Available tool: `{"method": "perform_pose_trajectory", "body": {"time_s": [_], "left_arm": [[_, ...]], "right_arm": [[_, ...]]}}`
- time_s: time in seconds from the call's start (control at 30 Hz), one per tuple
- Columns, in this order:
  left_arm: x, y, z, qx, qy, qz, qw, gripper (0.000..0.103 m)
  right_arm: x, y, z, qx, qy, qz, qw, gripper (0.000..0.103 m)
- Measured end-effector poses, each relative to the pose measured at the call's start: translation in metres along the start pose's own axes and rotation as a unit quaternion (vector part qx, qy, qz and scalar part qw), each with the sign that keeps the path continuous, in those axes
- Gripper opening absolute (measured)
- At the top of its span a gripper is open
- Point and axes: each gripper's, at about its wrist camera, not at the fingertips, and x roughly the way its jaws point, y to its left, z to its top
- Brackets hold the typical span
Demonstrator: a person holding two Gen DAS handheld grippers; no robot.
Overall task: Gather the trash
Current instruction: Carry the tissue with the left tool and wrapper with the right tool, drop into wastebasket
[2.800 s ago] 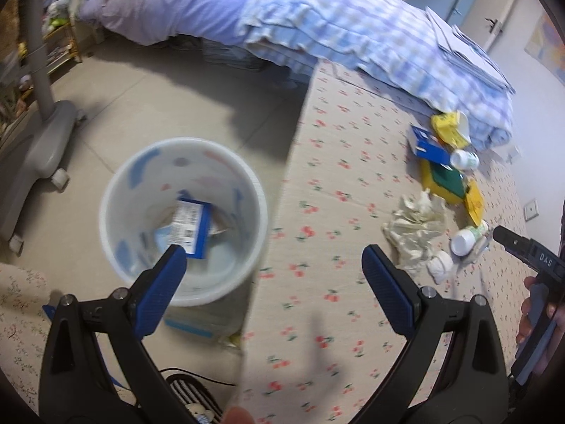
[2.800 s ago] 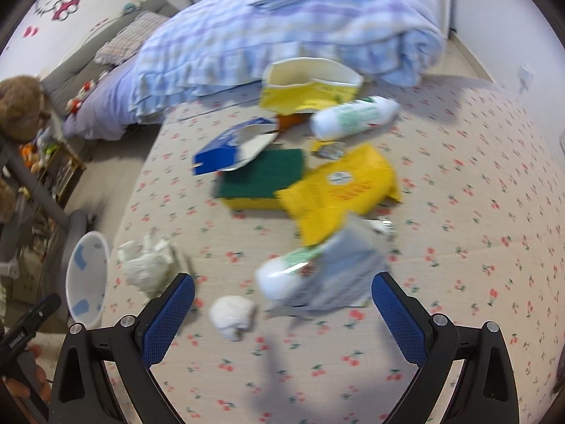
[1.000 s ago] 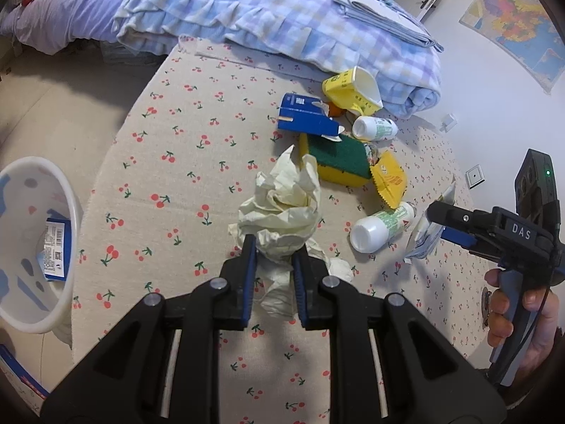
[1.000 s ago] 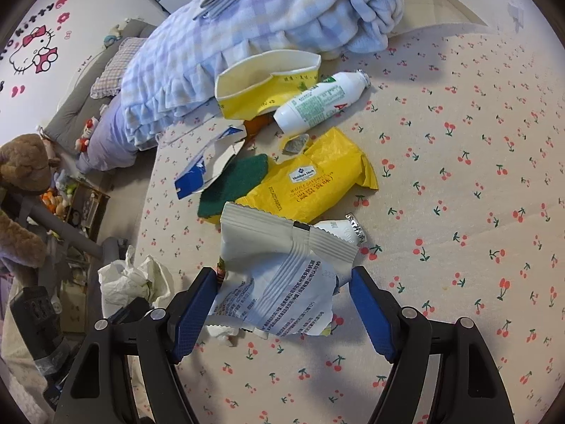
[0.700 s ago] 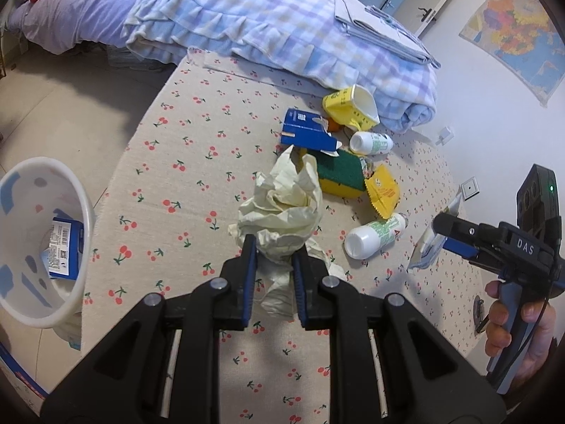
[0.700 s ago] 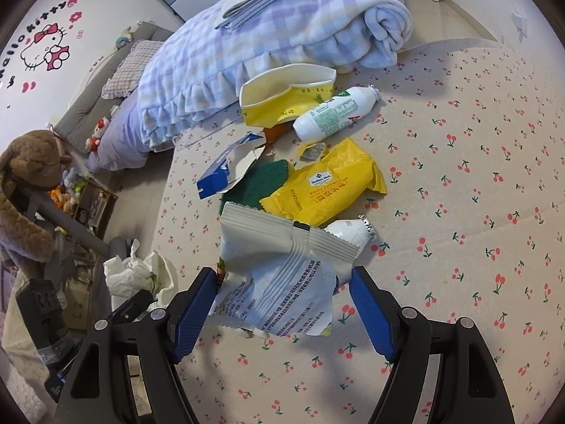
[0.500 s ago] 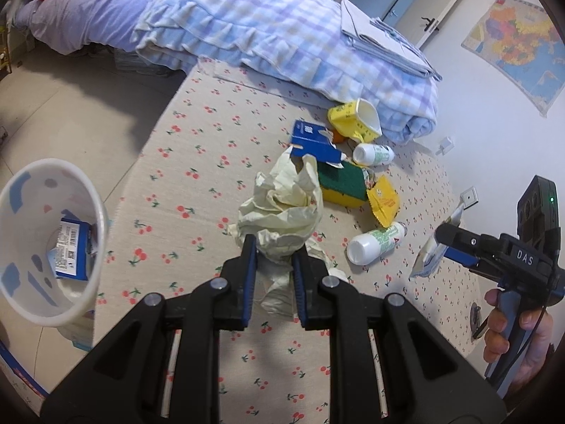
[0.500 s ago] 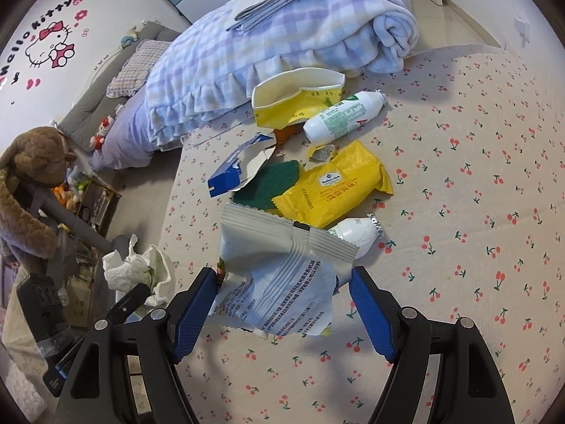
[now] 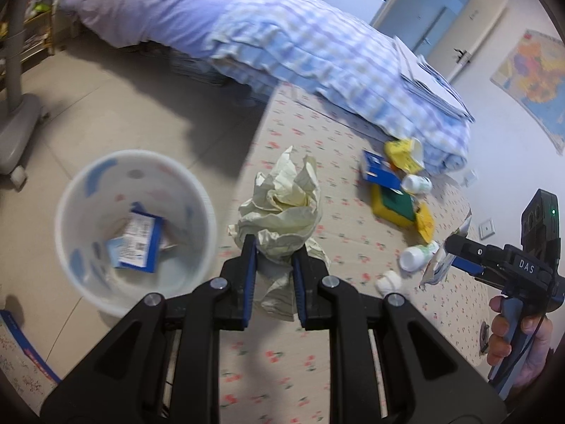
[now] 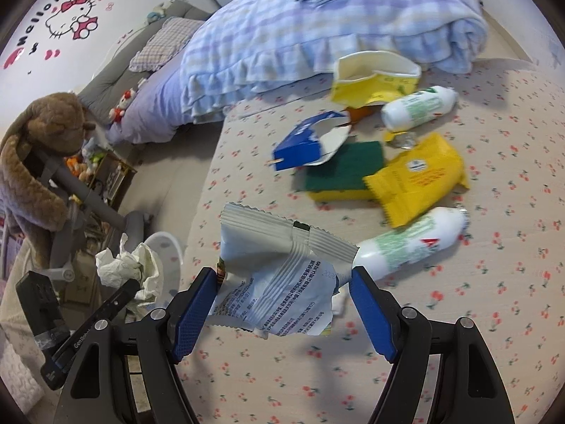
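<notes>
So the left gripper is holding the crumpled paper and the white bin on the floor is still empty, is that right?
Not quite. The left gripper does hold the crumpled paper, but the white bin on the floor is not empty: the left wrist view shows a blue and white package already lying inside it.

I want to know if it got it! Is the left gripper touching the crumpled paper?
Touching: the left wrist view shows the left gripper pinching the crumpled paper.

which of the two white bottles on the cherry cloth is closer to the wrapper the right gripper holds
The white bottle lying just right of the grey wrapper; the other bottle lies farther off, by the yellow carton.
</notes>
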Motion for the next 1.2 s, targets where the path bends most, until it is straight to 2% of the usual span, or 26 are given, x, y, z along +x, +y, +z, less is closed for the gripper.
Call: {"method": "perform_pose_trajectory", "body": {"time_s": [0.5,0.57,0.63,0.7,0.8,0.93,1.2], "left_arm": [[-0.028,0.090,0.007,-0.055,-0.018,0.056,0.9967,0.021],[-0.027,0.099,0.010,-0.062,-0.015,0.074,0.9952,0.031],[-0.027,0.106,0.012,-0.068,-0.012,0.088,0.9937,0.058],[-0.030,0.112,0.013,-0.070,-0.014,0.114,0.9909,0.072],[-0.036,0.118,0.013,-0.063,-0.013,0.153,0.9861,0.082],[-0.042,0.126,0.010,-0.058,-0.007,0.192,0.9796,0.085],[-0.050,0.140,0.007,-0.064,-0.005,0.213,0.9749,0.087]], "right_arm": [[0.063,0.091,-0.015,-0.052,0.034,0.025,0.998,0.078],[0.070,0.101,-0.017,-0.059,0.036,0.026,0.997,0.078],[0.077,0.110,-0.019,-0.065,0.039,0.025,0.997,0.078],[0.084,0.116,-0.020,-0.068,0.042,0.023,0.997,0.078],[0.093,0.124,-0.022,-0.071,0.046,0.021,0.996,0.078],[0.105,0.135,-0.023,-0.076,0.049,0.018,0.996,0.078],[0.128,0.166,-0.030,-0.101,0.043,0.020,0.994,0.079]]}}
